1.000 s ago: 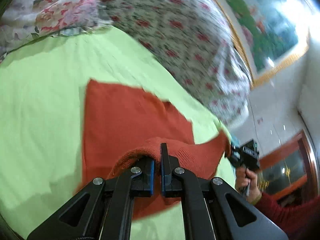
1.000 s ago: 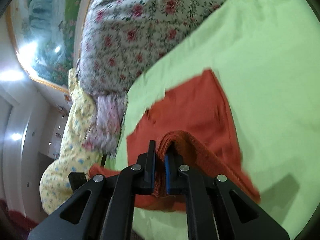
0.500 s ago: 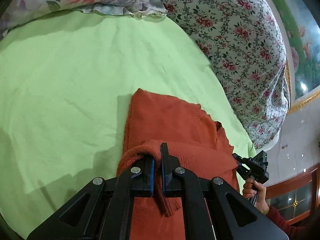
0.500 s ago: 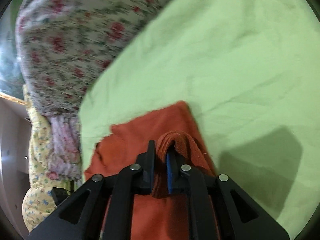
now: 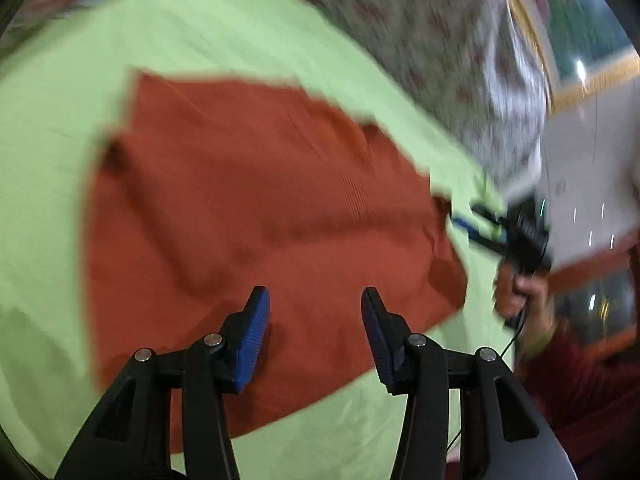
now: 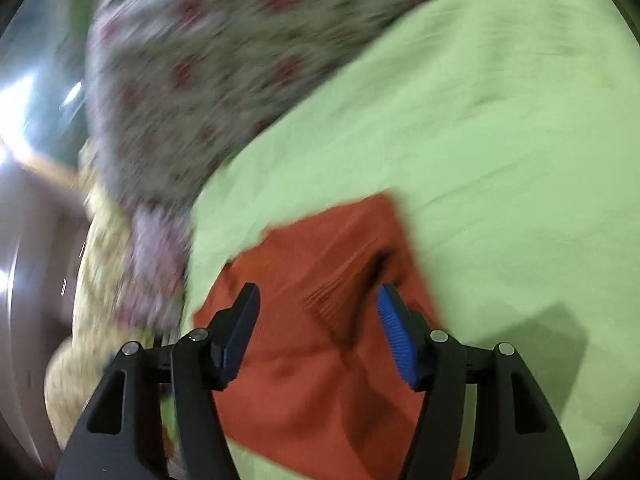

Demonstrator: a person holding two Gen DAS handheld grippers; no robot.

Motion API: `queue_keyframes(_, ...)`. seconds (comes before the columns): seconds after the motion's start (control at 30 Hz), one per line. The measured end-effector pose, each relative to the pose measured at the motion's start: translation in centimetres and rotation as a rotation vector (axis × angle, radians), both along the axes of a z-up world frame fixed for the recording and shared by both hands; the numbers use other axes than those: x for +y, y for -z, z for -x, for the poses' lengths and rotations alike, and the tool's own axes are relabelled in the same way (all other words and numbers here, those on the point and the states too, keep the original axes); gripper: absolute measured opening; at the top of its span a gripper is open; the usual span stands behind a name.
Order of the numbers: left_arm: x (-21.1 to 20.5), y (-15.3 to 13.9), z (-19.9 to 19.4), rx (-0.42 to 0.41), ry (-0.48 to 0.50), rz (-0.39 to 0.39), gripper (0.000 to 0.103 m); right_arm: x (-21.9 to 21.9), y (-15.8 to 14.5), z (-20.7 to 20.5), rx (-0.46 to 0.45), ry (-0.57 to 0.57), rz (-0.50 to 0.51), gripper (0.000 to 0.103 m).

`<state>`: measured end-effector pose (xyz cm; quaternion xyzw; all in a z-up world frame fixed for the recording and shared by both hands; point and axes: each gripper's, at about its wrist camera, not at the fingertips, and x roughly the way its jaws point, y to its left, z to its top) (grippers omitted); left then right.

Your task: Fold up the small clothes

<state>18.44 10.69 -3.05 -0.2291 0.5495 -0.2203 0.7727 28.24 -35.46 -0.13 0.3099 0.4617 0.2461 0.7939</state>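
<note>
From my left camera: pale green bedsheet [image 5: 60, 128]; rust-orange knitted garment [image 5: 248, 184] spread flat on it; my left gripper [image 5: 315, 320] above the cloth, jaws opening, gripping nothing; blurred floral quilt [image 5: 440, 32] behind. My right gripper [image 6: 316, 320] likewise, jaws opening over the garment's edge, unobstructed.

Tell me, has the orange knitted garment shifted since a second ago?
Yes. The orange knitted garment, then pinched up, now lies flat on the light green sheet; left gripper and right gripper are opening.
</note>
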Motion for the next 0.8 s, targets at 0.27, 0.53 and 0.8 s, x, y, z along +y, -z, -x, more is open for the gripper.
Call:
queue_keyframes(0.27,-3.4,1.4,-6.3,-0.005,0.120,-0.136,0.047,13.5,3.3,0.1,-0.026,-0.539,0.433,0.060)
queue_keyframes(0.53,3.7,-2.8,-14.1,-0.113,-0.245,-0.209,0.055,8.5,-0.3,-8.4,-0.145,-0.061,0.440,0.058)
queue_keyframes(0.8,2.1,-3.2,-8.4,-0.113,-0.209,-0.116,0.056,7.1,-0.6,-5.1,-0.127,-0.025,0.327,0.058)
